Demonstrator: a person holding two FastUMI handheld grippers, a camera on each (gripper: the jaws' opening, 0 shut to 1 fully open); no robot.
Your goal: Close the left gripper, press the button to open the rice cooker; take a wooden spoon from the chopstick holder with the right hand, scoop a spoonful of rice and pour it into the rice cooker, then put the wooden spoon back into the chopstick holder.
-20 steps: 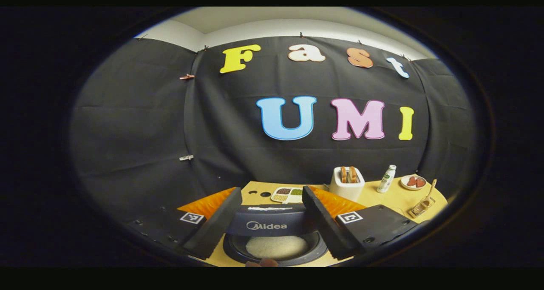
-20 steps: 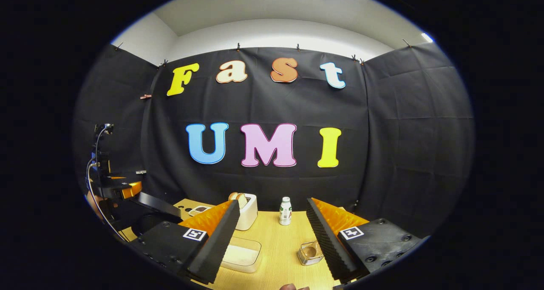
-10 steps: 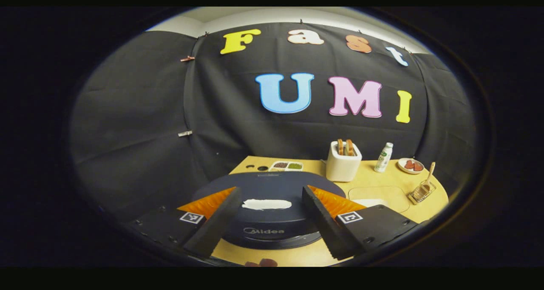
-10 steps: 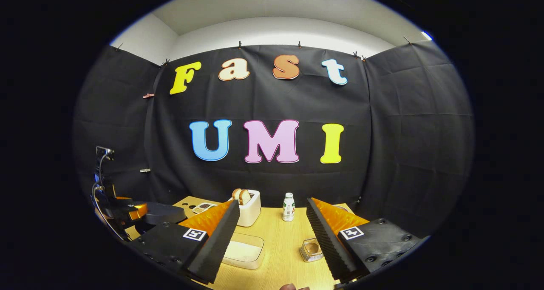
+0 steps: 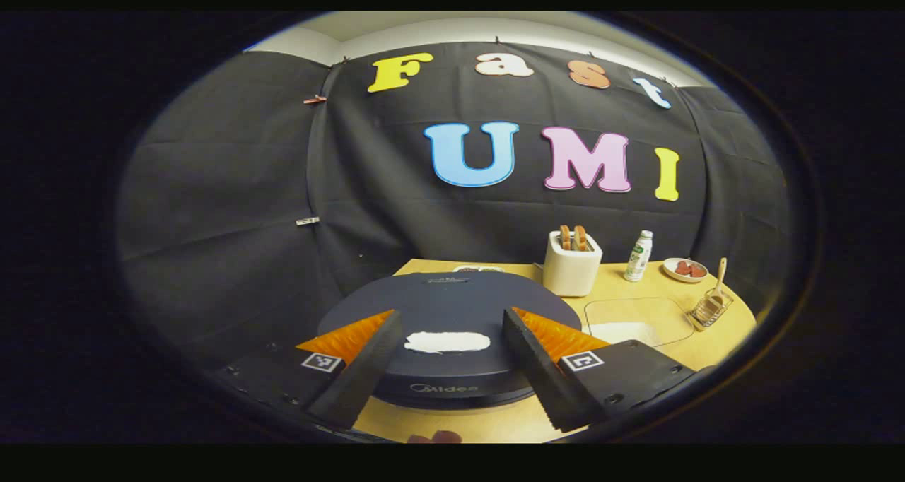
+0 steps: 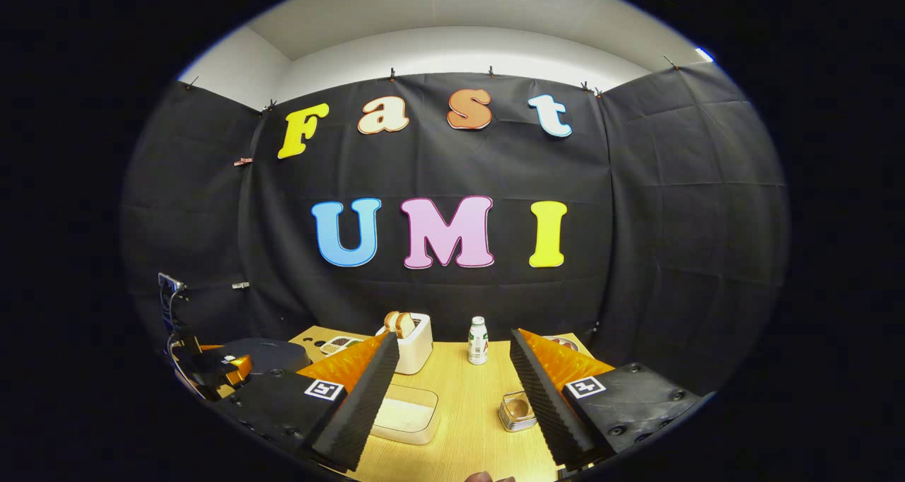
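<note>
The left gripper (image 5: 447, 369) has its two fingers wide apart and holds nothing, right above the cooker (image 5: 445, 312), whose round dark lid is down flat with a white patch on top. The right gripper (image 6: 452, 404) is wide apart too and empty, over the table (image 6: 466, 425) to the right of the cooker, with the clear rice box (image 6: 404, 415) and the wire holder (image 6: 517, 411) just past its fingers. The spoon (image 5: 719, 278) stands in the holder, and farther back than the cooker are the toaster (image 5: 571, 261), the bottle (image 5: 639, 256) and a small plate (image 5: 684, 270).
</note>
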